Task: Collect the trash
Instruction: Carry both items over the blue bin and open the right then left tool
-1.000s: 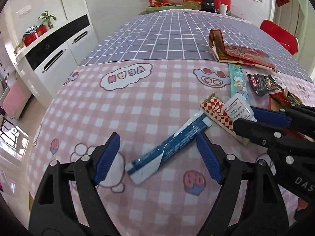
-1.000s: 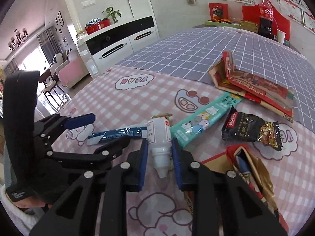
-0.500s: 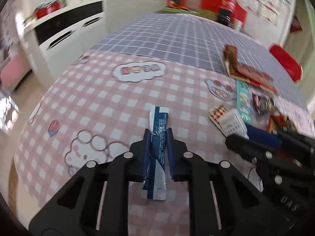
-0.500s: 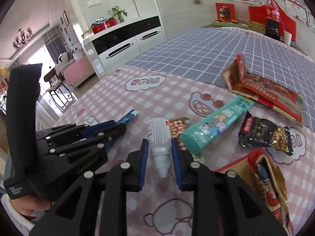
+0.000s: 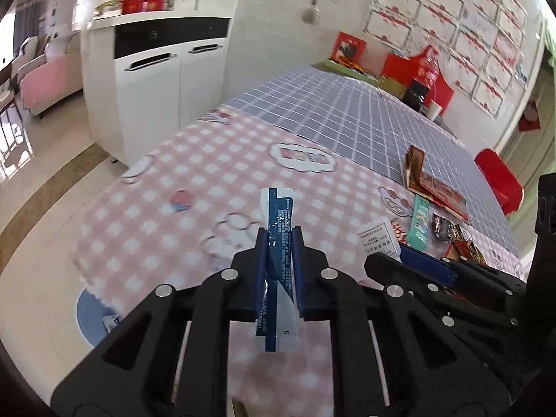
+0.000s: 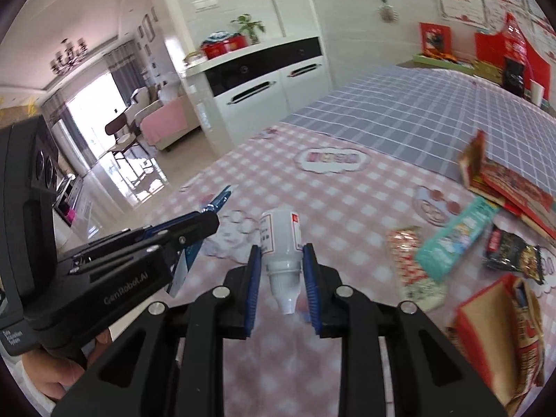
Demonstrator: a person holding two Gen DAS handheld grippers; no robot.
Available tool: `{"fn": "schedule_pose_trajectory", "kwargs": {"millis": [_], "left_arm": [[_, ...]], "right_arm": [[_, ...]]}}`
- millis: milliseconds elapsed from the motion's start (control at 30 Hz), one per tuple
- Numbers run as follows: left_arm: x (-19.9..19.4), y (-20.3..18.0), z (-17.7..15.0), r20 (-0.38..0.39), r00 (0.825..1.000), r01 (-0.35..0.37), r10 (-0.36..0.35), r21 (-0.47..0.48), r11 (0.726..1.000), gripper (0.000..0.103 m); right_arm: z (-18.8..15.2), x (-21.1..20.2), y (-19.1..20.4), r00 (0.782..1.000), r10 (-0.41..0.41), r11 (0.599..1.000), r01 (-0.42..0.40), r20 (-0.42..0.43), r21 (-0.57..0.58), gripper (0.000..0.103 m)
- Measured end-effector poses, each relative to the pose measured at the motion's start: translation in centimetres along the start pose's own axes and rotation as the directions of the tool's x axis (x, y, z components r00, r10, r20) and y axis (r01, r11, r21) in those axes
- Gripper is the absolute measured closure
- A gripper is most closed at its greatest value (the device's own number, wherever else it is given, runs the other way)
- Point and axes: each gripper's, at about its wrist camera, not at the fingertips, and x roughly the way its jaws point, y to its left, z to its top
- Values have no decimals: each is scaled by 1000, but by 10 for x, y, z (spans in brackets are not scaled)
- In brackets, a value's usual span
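Note:
A long blue and white wrapper [image 5: 279, 215] stands on end between the blue pads of my left gripper [image 5: 279, 239], which is shut on it above the pink checked tablecloth [image 5: 194, 187]. My right gripper [image 6: 282, 257] is shut on a small white bottle [image 6: 281, 232], cap end toward the camera, also lifted off the cloth. In the right wrist view the left gripper [image 6: 212, 215] is just to the left, with the wrapper's tip [image 6: 220, 199] poking past its fingers. In the left wrist view the right gripper [image 5: 392, 260] and its bottle [image 5: 377, 239] are close on the right.
On the cloth to the right lie a red-patterned wrapper [image 6: 405, 246], a teal wrapper [image 6: 455, 239], a black snack bag [image 6: 514, 253], a torn red carton [image 6: 500, 330] and a flattened box [image 6: 504, 187]. A blue round shape [image 5: 92, 312] shows below the table's near-left edge. A white cabinet [image 5: 156, 87] stands beyond.
My left gripper closed on the blue wrapper, lifted it and swung left toward the table's edge, turning it on end. My right gripper followed left with the bottle still in it.

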Motion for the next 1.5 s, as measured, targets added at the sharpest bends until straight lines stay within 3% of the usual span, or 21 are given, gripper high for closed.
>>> {"fn": "schedule_pose_trajectory", "kwargs": {"millis": [400, 700, 867, 1100, 1233, 1300, 1500], "left_arm": [[-66, 114, -23, 70, 989, -115, 131, -191, 975, 89], [-96, 215, -51, 49, 958, -249, 283, -351, 903, 89], [-97, 265, -68, 4, 940, -308, 341, -424, 852, 89], [-88, 316, -79, -51, 922, -360, 383, -475, 803, 89], [-82, 337, -81, -71, 913, -383, 402, -488, 784, 89], [-78, 347, -83, -85, 910, -392, 407, -496, 774, 89], [-68, 354, -86, -106, 905, -407, 411, -497, 767, 89]], "right_arm": [[4, 38, 122, 983, 170, 974, -178, -66, -141, 79], [-3, 97, 226, 945, 271, 919, -310, -181, -242, 79], [-10, 133, 266, 928, 280, 897, -344, -246, -279, 79], [-17, 182, 307, 909, 280, 878, -372, -308, -302, 79], [-19, 206, 324, 909, 286, 872, -378, -303, -311, 78], [-22, 217, 330, 917, 270, 874, -361, -295, -324, 69], [-24, 234, 329, 926, 237, 882, -333, -295, -335, 60]]}}
